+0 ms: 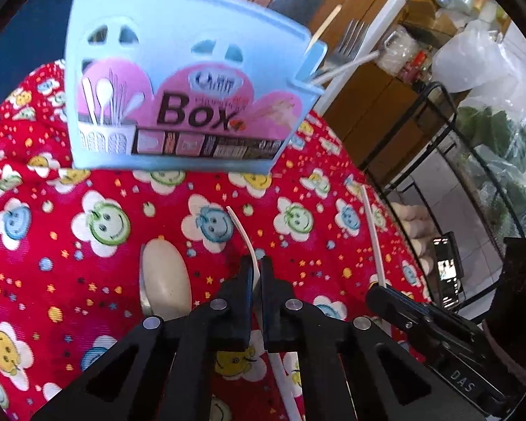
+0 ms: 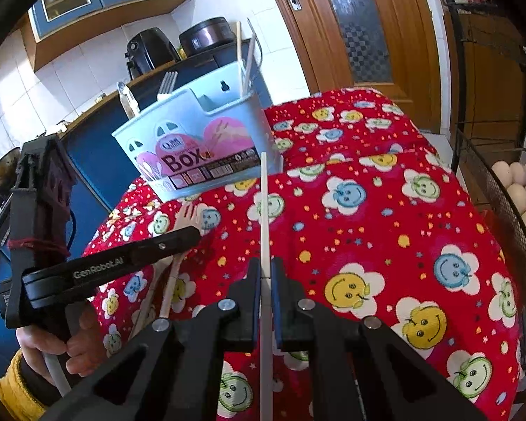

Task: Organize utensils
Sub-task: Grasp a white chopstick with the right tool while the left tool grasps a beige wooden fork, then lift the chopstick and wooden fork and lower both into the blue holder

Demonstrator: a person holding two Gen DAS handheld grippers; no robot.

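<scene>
Over the red smiley tablecloth (image 2: 368,210), both my grippers, left (image 1: 257,263) and right (image 2: 265,266), are each clamping a thin white chopstick (image 1: 243,231) (image 2: 265,210) near the pale blue plastic utensil box (image 1: 179,80).

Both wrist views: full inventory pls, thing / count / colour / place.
utensil box: 1, light blue with pink label, far end of table
fork: 1, metal, standing in the box
tablecloth: 1, red with smiley flowers, covers table
white chopstick: 1, clamped in right gripper
second white chopstick: 1, clamped in left gripper
spoon: 1, cream, on cloth left of left gripper
wooden fork: 1, tan, on cloth under left gripper
eggs: several, white, wire rack at right
left gripper: black, shut
right gripper: black, shut
</scene>
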